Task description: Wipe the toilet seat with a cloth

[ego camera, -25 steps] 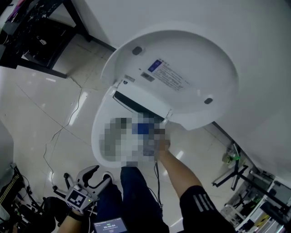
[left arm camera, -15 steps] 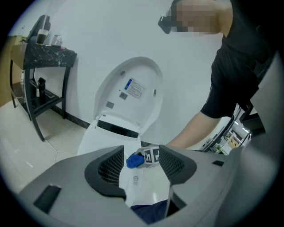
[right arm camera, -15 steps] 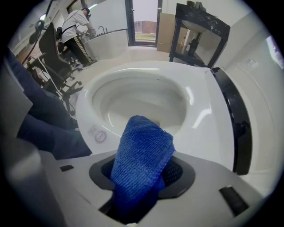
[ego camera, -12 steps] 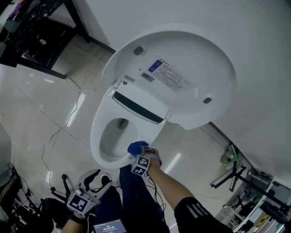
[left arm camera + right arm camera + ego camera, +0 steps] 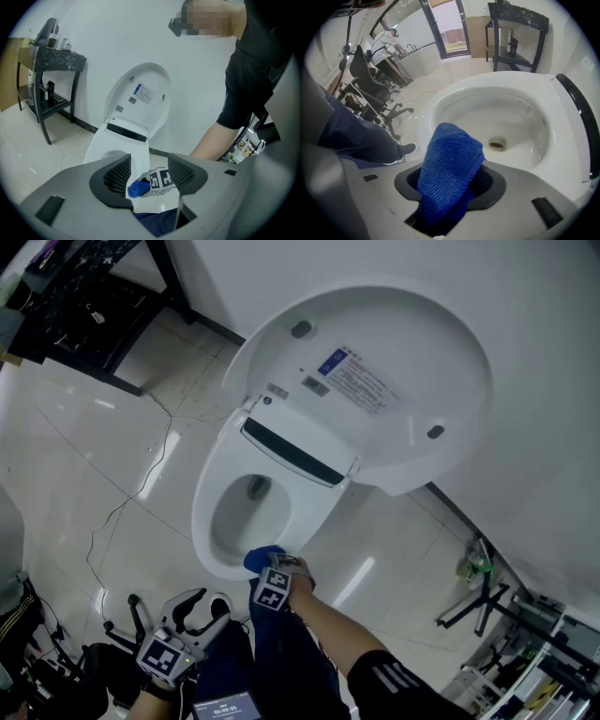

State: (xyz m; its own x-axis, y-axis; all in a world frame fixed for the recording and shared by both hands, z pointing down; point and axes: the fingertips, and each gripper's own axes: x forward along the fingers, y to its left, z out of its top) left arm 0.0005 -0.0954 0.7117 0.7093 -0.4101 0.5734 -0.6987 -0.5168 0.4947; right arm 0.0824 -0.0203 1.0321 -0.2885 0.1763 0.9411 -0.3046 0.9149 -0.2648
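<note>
A white toilet stands with its lid (image 5: pixel 394 343) raised against the wall and its seat (image 5: pixel 208 512) down around the bowl (image 5: pixel 501 122). My right gripper (image 5: pixel 272 570) is at the seat's front rim, shut on a folded blue cloth (image 5: pixel 262 559) that sticks out past its jaws (image 5: pixel 450 168). In the right gripper view the cloth hangs just over the near seat rim (image 5: pixel 423 123). My left gripper (image 5: pixel 202 604) is held low at the bottom left, away from the toilet. Its jaws stand open and empty (image 5: pixel 150 165) and frame the cloth (image 5: pixel 138 188).
A black table frame (image 5: pixel 84 306) stands at the back left, and a thin cable (image 5: pixel 122 512) trails over the tiled floor. Metal stands (image 5: pixel 487 587) crowd the right side. My blue trouser leg (image 5: pixel 281 652) is just before the bowl. Office chairs (image 5: pixel 370 84) and a person (image 5: pixel 389 42) are behind.
My right gripper has carried the blue cloth from the seat's right side near the hinge around to the front rim, closer to me. The left gripper has barely moved.
</note>
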